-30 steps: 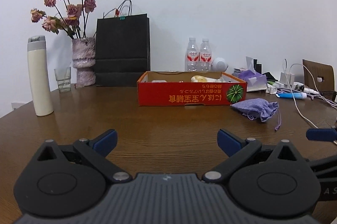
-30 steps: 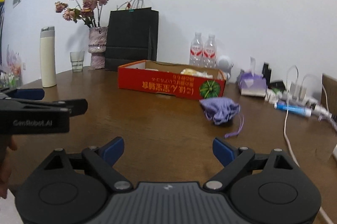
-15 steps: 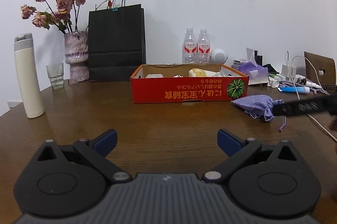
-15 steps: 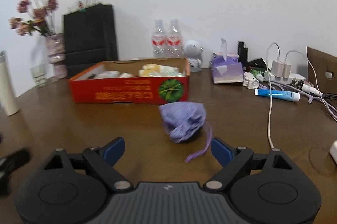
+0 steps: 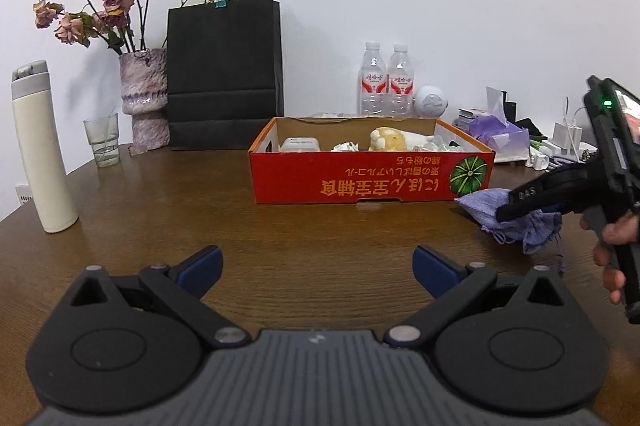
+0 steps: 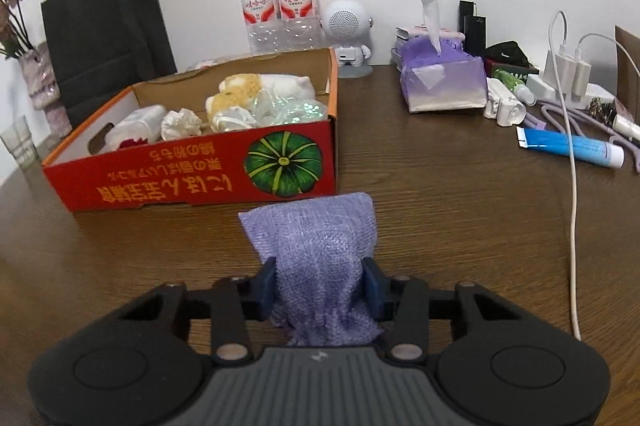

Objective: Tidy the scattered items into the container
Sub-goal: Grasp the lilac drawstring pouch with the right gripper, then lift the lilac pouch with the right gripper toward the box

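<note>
A purple cloth pouch point(image 6: 312, 242) lies on the brown table, just in front of the red cardboard box point(image 6: 192, 182). My right gripper point(image 6: 320, 284) is closing its jaws on the pouch, and both blue pads press its sides near the drawstring end. The box holds several pale soft items. In the left wrist view the right gripper point(image 5: 532, 202) reaches in from the right onto the pouch point(image 5: 480, 204), with a hand on its grip. My left gripper point(image 5: 316, 262) hangs open over bare table in front of the box point(image 5: 360, 182), holding nothing.
A white flask point(image 5: 40, 154), a glass point(image 5: 104, 140), a vase of dried roses point(image 5: 146, 94) and a black paper bag point(image 5: 224, 74) stand at the back left. Behind and right of the box are water bottles point(image 6: 280, 14), a tissue pack point(image 6: 444, 82), a white cable point(image 6: 574, 194) and a blue tube point(image 6: 572, 146).
My right gripper swung right and forward to the pouch, and its jaws went from wide apart to pressing on it. My left gripper drifted a little closer to the box, still open.
</note>
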A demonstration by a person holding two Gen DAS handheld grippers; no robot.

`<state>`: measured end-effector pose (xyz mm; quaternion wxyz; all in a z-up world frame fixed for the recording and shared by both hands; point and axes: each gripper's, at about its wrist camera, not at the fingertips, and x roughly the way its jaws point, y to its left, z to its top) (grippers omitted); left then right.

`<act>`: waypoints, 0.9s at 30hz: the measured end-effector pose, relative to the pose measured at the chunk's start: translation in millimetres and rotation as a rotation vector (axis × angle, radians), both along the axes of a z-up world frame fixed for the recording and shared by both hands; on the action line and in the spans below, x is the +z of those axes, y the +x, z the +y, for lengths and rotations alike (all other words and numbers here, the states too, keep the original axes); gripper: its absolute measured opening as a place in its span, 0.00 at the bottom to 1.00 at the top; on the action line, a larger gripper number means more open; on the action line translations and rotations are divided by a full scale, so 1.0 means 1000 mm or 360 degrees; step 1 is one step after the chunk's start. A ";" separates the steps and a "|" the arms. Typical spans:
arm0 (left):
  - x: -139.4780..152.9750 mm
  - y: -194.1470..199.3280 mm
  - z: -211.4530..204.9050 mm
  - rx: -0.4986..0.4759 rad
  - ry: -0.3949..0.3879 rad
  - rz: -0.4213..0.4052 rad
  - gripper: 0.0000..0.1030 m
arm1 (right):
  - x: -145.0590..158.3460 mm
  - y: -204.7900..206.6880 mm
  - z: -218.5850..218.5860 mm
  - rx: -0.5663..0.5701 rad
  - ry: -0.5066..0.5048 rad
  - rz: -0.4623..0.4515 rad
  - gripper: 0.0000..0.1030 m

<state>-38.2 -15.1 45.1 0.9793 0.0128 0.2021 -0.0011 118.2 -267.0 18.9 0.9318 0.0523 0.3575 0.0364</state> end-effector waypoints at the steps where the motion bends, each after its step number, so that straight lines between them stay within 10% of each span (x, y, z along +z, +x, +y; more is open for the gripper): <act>1: 0.000 -0.001 0.001 0.0004 -0.0008 0.0002 1.00 | 0.001 -0.005 0.003 0.0019 -0.0020 -0.0009 0.31; 17: 0.000 -0.045 -0.005 0.0007 -0.0033 -0.0107 1.00 | 0.027 -0.215 0.070 0.0175 -0.0006 -0.0408 0.24; 27: 0.002 -0.076 -0.009 -0.0047 -0.0007 -0.0170 1.00 | 0.024 -0.251 0.076 0.0112 -0.0045 -0.0495 0.24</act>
